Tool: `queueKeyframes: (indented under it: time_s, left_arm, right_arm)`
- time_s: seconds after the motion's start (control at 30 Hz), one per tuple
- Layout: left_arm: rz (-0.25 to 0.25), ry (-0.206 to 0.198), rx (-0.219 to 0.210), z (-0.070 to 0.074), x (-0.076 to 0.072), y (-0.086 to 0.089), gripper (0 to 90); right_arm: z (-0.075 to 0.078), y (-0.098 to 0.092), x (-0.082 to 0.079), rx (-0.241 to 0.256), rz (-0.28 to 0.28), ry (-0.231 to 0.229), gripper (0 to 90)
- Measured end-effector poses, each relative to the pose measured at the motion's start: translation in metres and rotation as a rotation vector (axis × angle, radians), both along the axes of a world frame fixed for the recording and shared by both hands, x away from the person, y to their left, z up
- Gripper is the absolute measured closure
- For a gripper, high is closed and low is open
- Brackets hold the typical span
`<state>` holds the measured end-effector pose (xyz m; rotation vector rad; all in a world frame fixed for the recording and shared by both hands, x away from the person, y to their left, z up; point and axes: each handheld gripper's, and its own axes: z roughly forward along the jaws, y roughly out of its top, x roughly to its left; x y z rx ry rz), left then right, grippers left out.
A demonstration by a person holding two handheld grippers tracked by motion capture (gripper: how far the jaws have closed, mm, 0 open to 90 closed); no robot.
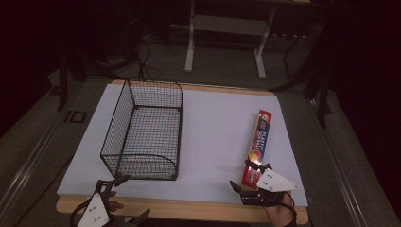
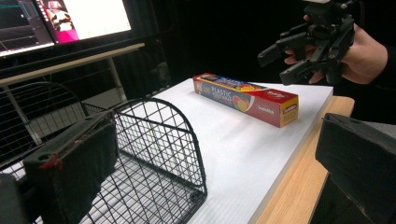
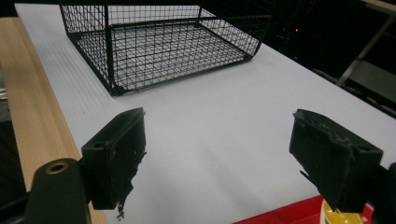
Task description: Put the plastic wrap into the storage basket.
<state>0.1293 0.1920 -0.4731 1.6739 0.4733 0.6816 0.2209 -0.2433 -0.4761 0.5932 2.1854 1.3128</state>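
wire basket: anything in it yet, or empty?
Empty. Through the wire basket only its bare mesh floor shows, and the plastic wrap box lies flat on the white board outside it.

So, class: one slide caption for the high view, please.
Black wire basket left, red plastic-wrap box right, right gripper open.

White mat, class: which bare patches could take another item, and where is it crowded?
The widest free patch lies between the basket and the box. A strip behind the basket, along the mat's far edge, is bare too. It is crowded at the near right corner, where the right hand-held gripper hangs over the box's end.
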Motion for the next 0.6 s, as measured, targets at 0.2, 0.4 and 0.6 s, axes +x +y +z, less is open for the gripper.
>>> queueKeyframes:
  time_s: [0.2, 0.4, 0.6]
  left_arm:
    - [-0.001, 0.0, -0.001, 0.0, 0.0, -0.001, 0.0]
    - [-0.007, 0.002, 0.005, 0.0, 0.0, -0.002, 0.0]
    - [-0.021, 0.006, -0.005, 0.0, 0.001, -0.002, 0.0]
  right_arm:
    - [0.001, 0.003, -0.001, -0.013, -0.001, 0.044, 17.7]
    - [0.005, 0.006, -0.003, -0.002, -0.004, 0.04, 13.2]
    - [0.02, 0.007, -0.005, 0.076, -0.028, 0.046, 10.8]
